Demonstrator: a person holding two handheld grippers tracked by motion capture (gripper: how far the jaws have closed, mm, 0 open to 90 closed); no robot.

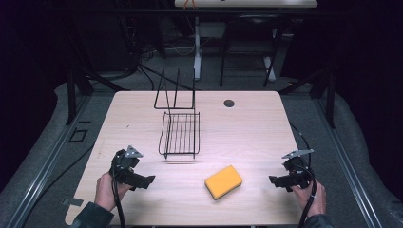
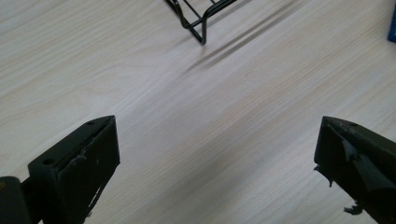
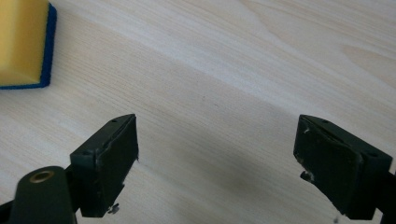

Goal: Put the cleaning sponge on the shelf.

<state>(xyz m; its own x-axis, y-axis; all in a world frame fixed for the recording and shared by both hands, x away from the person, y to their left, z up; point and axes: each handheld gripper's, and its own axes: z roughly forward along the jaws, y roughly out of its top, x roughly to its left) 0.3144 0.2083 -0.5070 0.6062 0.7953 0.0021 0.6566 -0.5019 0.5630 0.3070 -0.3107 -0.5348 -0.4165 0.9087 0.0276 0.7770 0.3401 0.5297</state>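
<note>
pale wood table [image 1: 247,123] bears wire rack [image 1: 179,134], yellow sponge [image 1: 223,182], both claws spread

Left tool [image 2: 217,158] jaws wide apart above bare wooden table [image 2: 196,121], wire rack [image 2: 198,14] corner beyond.

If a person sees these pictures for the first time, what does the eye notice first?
The yellow sponge stands out, lying flat on the near part of the pale wooden table. Behind it, near the middle, stands a black wire rack. The left gripper and right gripper are both open, one on each side of the sponge.
</note>
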